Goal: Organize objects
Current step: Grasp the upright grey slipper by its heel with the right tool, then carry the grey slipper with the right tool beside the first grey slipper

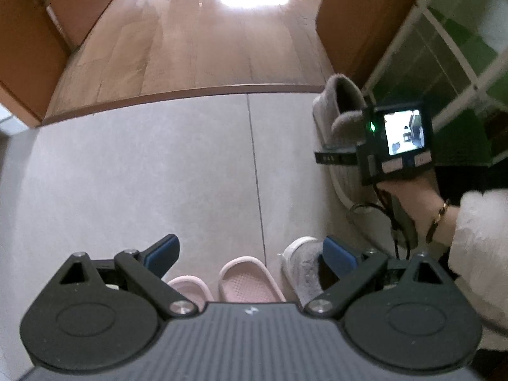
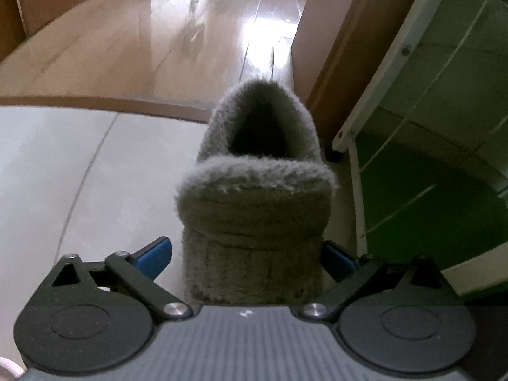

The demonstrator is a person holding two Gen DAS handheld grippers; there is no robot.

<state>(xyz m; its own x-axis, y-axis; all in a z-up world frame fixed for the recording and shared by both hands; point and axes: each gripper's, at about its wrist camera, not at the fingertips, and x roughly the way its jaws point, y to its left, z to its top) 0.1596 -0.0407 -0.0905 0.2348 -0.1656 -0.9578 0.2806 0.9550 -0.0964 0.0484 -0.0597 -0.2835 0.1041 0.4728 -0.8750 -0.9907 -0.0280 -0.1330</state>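
The job looks to be at the pick-up stage for one grey fleece shoe (image 2: 254, 197), which stands on the pale tile floor (image 2: 47, 174) just beside the white-framed rack (image 2: 377, 95) at about three o'clock of it. The right gripper (image 2: 247, 257) straddles its toe end, jaws spread wide, the left pad clear of the fleece; whether the right pad touches I cannot tell, so I'd judge nothing is gripped yet. Next it needs to settle lower and squeeze across the upper. The left gripper (image 1: 250, 254) hangs wide open and empty above the other footwear. Counting from its view: two pink slides (image 1: 250, 282), side by side at six o'clock, and two grey fleece shoes, the second shoe (image 1: 304, 270) at five o'clock.
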